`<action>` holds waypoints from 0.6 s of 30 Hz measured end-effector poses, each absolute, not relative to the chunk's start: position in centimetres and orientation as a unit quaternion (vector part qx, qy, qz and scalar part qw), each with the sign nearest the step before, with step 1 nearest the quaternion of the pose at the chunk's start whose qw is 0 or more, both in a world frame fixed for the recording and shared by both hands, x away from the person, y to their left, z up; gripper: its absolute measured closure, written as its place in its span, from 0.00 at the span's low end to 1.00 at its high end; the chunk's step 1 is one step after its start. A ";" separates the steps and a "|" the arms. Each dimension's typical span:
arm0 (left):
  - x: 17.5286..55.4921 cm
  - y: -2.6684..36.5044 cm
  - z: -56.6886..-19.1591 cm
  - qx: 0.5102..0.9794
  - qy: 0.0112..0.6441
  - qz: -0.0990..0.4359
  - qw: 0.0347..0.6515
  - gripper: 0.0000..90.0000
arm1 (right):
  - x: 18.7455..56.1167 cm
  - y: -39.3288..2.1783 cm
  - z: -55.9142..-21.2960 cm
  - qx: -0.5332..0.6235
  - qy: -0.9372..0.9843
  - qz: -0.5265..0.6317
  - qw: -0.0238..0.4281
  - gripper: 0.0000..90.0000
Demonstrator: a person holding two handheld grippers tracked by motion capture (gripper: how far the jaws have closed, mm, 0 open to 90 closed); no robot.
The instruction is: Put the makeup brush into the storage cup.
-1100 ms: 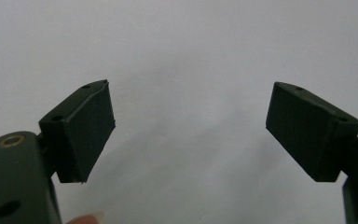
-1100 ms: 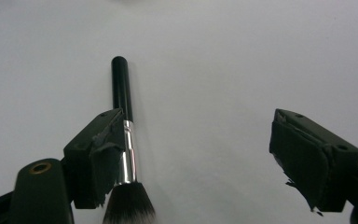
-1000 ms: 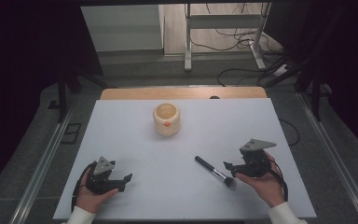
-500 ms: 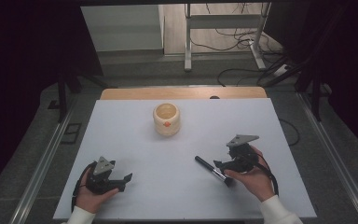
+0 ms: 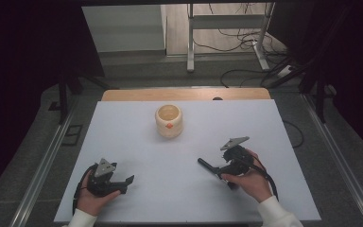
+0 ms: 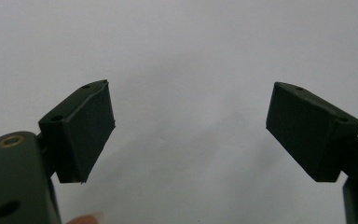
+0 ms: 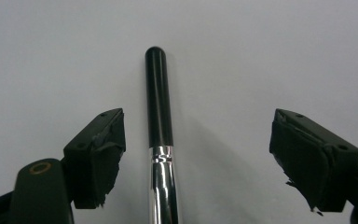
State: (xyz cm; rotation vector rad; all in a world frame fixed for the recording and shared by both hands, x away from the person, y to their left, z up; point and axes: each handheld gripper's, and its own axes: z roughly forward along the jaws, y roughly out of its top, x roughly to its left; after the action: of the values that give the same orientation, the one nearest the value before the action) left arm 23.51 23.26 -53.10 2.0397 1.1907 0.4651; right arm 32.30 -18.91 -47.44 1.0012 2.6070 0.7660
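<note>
Down at the lower right of the high view, the right gripper (image 5: 221, 169) straddles a brush (image 7: 159, 140), jaws spread wide and not touching it. Its long axis runs straight up the right gripper view: black handle end uppermost, silver ferrule toward the bottom edge. Lower left, the left gripper (image 5: 123, 181) gapes wide, holding nothing, above the white table (image 5: 132, 142). A cream cup (image 5: 168, 121) stands upper centre.

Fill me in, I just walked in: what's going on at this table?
A person sits at a white table with a gripper in each hand. The right gripper is open, its jaws either side of a black-handled brush lying flat, not yet gripped. The left gripper rests open near the table's front edge. A cream cup stands farther back, untouched.
</note>
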 end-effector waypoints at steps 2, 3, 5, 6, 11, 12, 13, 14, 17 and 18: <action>23.5 23.3 -53.1 0.791 0.462 0.180 0.359 0.17 | 32.4 -18.7 -47.7 0.341 0.897 0.254 0.119 0.21; 23.5 23.3 -53.1 0.791 0.462 0.180 0.358 0.17 | 32.4 -18.6 -47.8 0.341 0.898 0.251 0.117 0.22; 23.5 23.3 -53.1 0.790 0.463 0.181 0.360 0.17 | 32.5 -18.5 -48.0 0.342 0.900 0.244 0.116 0.22; 23.5 23.3 -53.1 0.790 0.462 0.182 0.360 0.17 | 32.5 -18.4 -48.1 0.340 0.901 0.242 0.117 0.22; 23.5 23.3 -53.1 0.789 0.462 0.184 0.361 0.17 | 32.4 -18.2 -48.4 0.340 0.905 0.228 0.117 0.23; 23.5 23.3 -53.1 0.789 0.462 0.184 0.361 0.17 | 32.4 -18.1 -48.5 0.339 0.906 0.225 0.117 0.24; 23.5 23.3 -53.1 0.789 0.462 0.184 0.360 0.17 | 32.4 -18.1 -48.6 0.336 0.908 0.222 0.116 0.25; 23.5 23.3 -53.1 0.789 0.462 0.184 0.360 0.18 | 32.3 -18.0 -48.7 0.335 0.909 0.218 0.116 0.26; 23.5 23.3 -53.1 0.789 0.463 0.184 0.359 0.17 | 32.3 -17.9 -48.9 0.328 0.915 0.207 0.108 0.33; 23.5 23.3 -53.1 0.789 0.462 0.185 0.360 0.17 | 32.2 -17.9 -49.0 0.325 0.918 0.205 0.103 0.35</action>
State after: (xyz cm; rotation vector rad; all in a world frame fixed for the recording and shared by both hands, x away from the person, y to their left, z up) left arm 23.51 23.34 -53.08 2.0344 1.1923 0.4771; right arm 32.22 -17.85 -48.97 0.9584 2.7076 0.6045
